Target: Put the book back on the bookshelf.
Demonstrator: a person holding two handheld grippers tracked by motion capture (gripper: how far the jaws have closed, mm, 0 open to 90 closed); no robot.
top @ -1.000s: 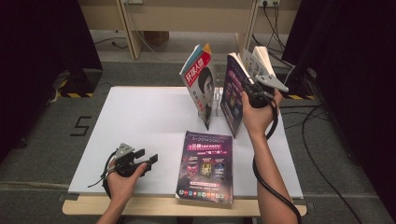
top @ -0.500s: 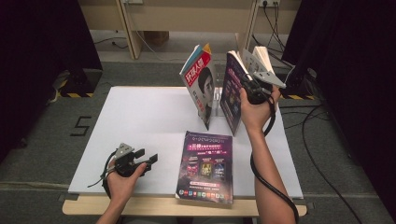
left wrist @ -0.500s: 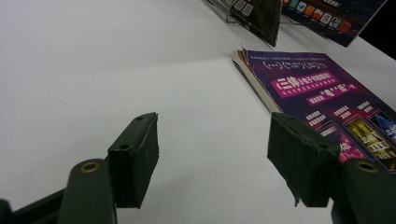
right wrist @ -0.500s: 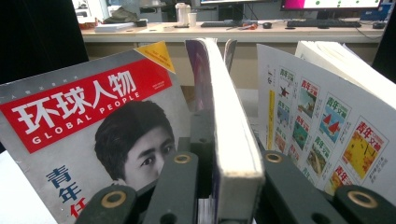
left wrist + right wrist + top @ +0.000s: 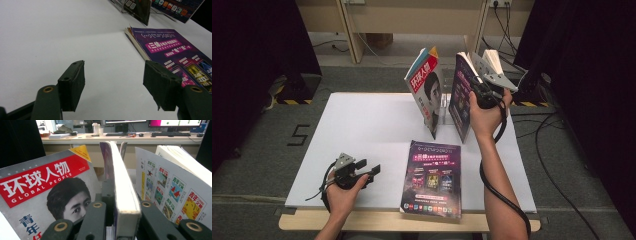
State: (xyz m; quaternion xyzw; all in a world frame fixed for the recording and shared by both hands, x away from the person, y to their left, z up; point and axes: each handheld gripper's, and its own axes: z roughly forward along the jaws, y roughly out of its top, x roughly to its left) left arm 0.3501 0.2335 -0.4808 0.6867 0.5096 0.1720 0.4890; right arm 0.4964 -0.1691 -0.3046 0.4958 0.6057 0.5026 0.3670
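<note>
Since the earlier frames our right gripper (image 5: 479,95) has barely shifted, jaws clamped on the purple book (image 5: 460,97) upright near the table's (image 5: 362,130) far right edge, so slotting it looks nearly done, while our left gripper (image 5: 367,170) rests open near the front left corner.

A flat white rectangular worktop (image 5: 362,130) carries a purple glossy magazine (image 5: 432,177) lying face up at its near edge, right of the middle. Farther off, a red-and-grey magazine with a portrait cover (image 5: 427,90) stands tilted in a clear wire rack (image 5: 443,107). At the far right, a white magazine with small coloured pictures (image 5: 170,190) leans. Black cables (image 5: 557,165) trail over the grey carpeted floor (image 5: 257,150) on the right.
</note>
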